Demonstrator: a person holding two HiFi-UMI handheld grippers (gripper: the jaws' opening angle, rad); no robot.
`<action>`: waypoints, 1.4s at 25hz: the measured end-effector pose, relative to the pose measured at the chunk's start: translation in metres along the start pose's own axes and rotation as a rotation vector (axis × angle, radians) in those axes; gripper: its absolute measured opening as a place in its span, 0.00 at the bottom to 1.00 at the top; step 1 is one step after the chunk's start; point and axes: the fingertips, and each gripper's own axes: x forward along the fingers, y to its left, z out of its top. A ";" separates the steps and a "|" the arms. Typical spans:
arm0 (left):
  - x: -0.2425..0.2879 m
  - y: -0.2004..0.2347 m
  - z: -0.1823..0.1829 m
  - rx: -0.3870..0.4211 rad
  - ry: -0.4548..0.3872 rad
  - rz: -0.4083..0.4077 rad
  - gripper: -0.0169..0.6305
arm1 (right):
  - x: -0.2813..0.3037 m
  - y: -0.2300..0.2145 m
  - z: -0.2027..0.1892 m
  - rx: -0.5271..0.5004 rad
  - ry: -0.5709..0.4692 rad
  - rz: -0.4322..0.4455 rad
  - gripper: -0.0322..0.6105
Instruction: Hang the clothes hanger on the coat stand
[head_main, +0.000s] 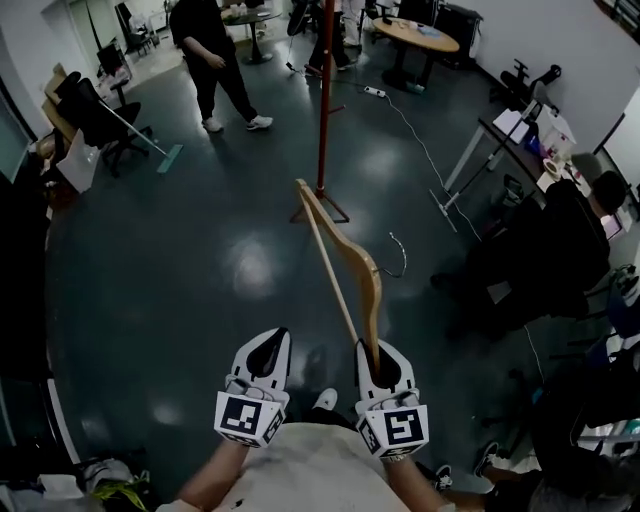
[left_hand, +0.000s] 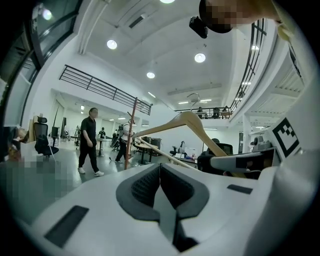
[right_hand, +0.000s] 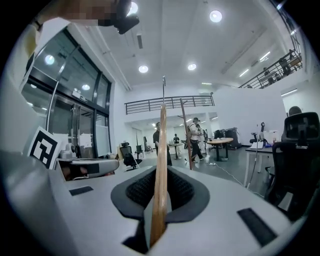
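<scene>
A wooden clothes hanger (head_main: 350, 262) sticks up and forward out of my right gripper (head_main: 378, 364), which is shut on one of its ends. The same hanger (right_hand: 160, 165) runs straight up between the jaws in the right gripper view, its metal hook at the top. The red-brown coat stand (head_main: 323, 100) rises from the dark floor ahead, past the hanger's far tip; the coat stand (right_hand: 185, 132) stands slightly right of the hanger. My left gripper (head_main: 265, 358) is shut with nothing in it, beside the right one. In the left gripper view the hanger (left_hand: 192, 131) crosses in front of the coat stand (left_hand: 130, 135).
A person in black (head_main: 214, 60) walks beyond the stand. An office chair (head_main: 100, 118) and a mop (head_main: 150, 143) are at the left. A round table (head_main: 420, 38) stands at the back, desks (head_main: 512, 150) and a seated person (head_main: 570, 235) at the right. A cable (head_main: 415, 135) runs over the floor.
</scene>
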 end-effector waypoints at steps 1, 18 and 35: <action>0.006 0.001 0.002 0.002 0.006 0.001 0.05 | 0.005 -0.003 0.002 0.008 -0.004 0.009 0.14; 0.198 0.131 0.058 -0.047 -0.074 -0.181 0.05 | 0.214 -0.041 0.039 0.025 0.103 -0.039 0.14; 0.338 0.288 0.075 -0.044 -0.066 -0.164 0.05 | 0.434 -0.070 0.046 0.084 0.221 0.065 0.14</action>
